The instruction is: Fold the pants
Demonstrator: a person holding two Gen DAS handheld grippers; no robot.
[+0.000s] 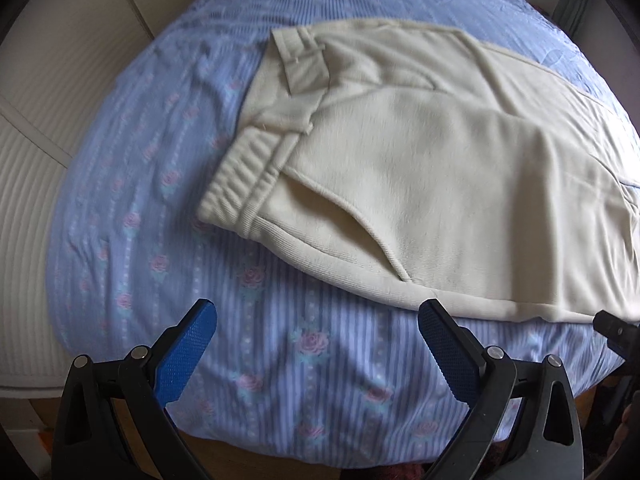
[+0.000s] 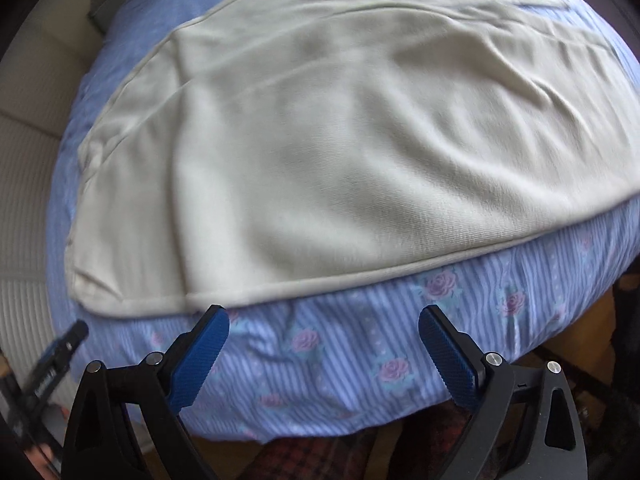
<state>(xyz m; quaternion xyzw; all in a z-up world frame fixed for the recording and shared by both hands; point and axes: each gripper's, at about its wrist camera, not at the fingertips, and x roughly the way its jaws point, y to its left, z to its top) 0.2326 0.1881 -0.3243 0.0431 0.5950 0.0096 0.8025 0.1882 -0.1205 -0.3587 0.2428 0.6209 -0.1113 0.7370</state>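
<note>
Pants (image 1: 420, 168) of cream cloth are laid flat on the blue rose-striped bedspread (image 1: 132, 208), filling the left wrist view from 12 to 3 o'clock, with the ribbed waistband (image 1: 236, 176) turned toward 9 o'clock. In the right wrist view the legs are spread from 9 through 12 to 3 o'clock, and the near seam edge (image 2: 320, 280) is seen just above the fingertips. The left gripper (image 1: 318, 318) is held spread wide and empty over bare bedspread at 6 o'clock, just short of the cloth. The right gripper (image 2: 324, 324) is likewise spread, with nothing between its jaws.

Several slips can be expected from here. If the jaws are closed too deep, the bedspread is likely to be pinched together with the seam and dragged along. If only the top layer is caught, the lower one may be left behind and the fold spoiled. Because the two grippers are set at different stations along the edge, an uneven lift is likely to skew the crease. The open pocket (image 1: 344, 216) at the hip could also be snagged.
</note>
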